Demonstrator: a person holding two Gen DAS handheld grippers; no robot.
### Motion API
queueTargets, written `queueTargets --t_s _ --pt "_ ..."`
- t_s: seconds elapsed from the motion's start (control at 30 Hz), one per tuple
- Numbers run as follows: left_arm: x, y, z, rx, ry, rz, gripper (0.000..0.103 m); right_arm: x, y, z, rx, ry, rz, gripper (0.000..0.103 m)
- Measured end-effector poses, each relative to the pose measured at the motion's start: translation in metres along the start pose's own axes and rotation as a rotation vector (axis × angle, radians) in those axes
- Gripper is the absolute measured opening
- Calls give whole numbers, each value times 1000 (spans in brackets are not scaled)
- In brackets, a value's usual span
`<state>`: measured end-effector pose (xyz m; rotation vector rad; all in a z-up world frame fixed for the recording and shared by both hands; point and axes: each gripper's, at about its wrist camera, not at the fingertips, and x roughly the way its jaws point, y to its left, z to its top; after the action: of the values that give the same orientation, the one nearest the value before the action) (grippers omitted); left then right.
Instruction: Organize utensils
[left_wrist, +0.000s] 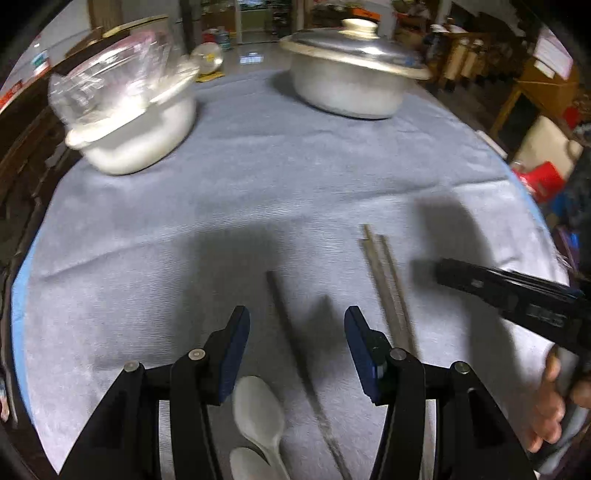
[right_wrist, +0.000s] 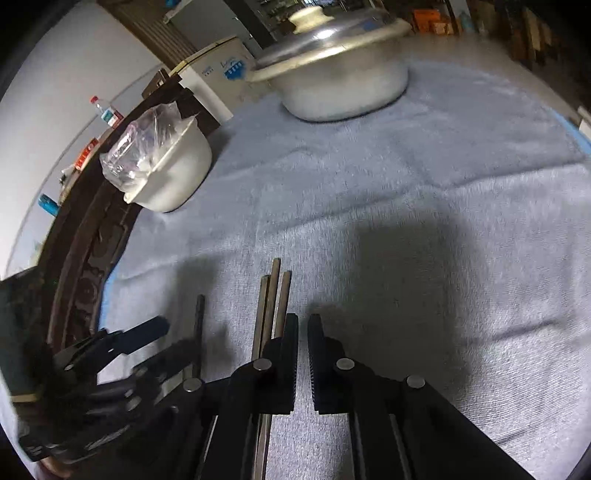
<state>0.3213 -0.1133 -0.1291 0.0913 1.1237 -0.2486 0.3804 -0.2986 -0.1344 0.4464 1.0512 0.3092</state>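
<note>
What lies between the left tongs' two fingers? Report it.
In the left wrist view, a single chopstick lies on the cloth between the open left tongs, with white spoons just below.

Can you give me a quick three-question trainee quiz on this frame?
1. True or false: the left gripper has its jaws closed on a chopstick.
2. What lies on the cloth between the left gripper's fingers? A) single chopstick and white spoons B) a fork C) a knife
3. Fill in: the far pot is covered by a metal ____.

Key:
1. False; its jaws are wide apart and hold nothing.
2. A; the chopstick bundle lies further right.
3. Lid. The near pot instead holds a clear plastic bag.
</note>
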Motion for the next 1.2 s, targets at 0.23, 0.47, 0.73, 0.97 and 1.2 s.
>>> queueTargets --t_s 0.23,0.47,0.73,0.97,1.2 --pt "8 20 -4 -57 26 2 54 17 16 4 -38 14 17 15" --pt "6 38 -11 -70 25 17 54 34 42 -1 -180 -7 -132 33" --pt "3 48 -21 -80 23 4 54 5 11 2 -127 -106 -380 32" --pt "13 39 -9 -76 45 30 54 0 12 3 -94 -39 -201 32" --pt "21 28 2 -40 67 71 46 32 37 9 -178 58 -315 27"
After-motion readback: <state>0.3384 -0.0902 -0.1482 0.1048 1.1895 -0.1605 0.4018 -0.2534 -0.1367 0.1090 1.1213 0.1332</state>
